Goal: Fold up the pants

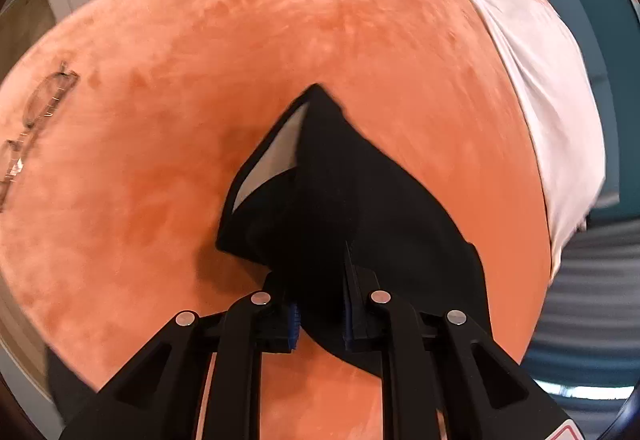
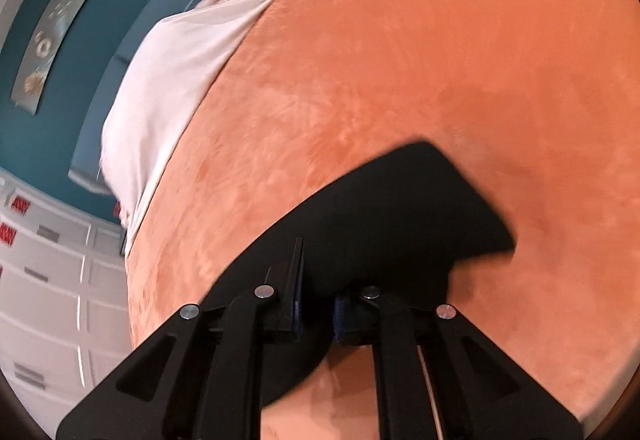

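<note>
Both grippers have the pants now! The left gripper (image 1: 320, 314) is pinching a bunched black fold of the pants (image 1: 340, 199), which run forward and away from its fingers over the orange bedspread (image 1: 200, 59), pale lining showing at the far tip. The right gripper (image 2: 318, 314) clamps another edge, the cloth fanning ahead as a flat black panel, clear of the cover. It looks like a two-handed carry-over, each hand equally engaged.
</note>
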The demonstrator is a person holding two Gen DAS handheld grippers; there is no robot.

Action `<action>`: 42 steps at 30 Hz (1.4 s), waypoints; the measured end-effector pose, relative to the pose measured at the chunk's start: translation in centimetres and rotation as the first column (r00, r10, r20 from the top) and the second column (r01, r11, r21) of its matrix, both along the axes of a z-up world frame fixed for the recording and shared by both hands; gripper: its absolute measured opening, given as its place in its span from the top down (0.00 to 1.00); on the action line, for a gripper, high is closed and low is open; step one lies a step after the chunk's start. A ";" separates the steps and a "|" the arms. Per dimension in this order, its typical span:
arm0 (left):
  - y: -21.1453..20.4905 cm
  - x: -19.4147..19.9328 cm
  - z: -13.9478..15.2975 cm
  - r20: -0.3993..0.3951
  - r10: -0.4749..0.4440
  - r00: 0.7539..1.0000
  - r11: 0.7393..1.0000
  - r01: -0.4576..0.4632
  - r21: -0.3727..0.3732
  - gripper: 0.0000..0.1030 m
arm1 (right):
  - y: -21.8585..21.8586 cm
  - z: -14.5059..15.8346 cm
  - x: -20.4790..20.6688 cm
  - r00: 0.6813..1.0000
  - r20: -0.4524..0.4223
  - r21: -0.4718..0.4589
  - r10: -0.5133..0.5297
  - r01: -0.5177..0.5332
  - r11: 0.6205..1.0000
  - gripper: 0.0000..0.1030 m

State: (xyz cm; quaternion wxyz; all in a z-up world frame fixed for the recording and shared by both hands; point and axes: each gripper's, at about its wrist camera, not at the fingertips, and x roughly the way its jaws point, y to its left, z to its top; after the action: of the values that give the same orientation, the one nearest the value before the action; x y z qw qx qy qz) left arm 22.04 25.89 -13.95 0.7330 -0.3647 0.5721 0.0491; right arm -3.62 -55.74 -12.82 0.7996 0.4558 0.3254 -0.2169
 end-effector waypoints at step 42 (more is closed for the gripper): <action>-21.7 -14.9 1.8 -0.149 -0.438 0.886 0.583 0.407 0.703 0.25 | -6.2 -10.5 -16.8 0.988 0.063 0.183 -0.140 0.127 0.975 0.48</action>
State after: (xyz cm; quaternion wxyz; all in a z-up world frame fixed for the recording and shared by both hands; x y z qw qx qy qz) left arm 7.18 4.23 -12.10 0.8175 0.0961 0.5615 0.0853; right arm -20.45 -61.93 -23.32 0.7510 0.5541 0.2815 -0.2228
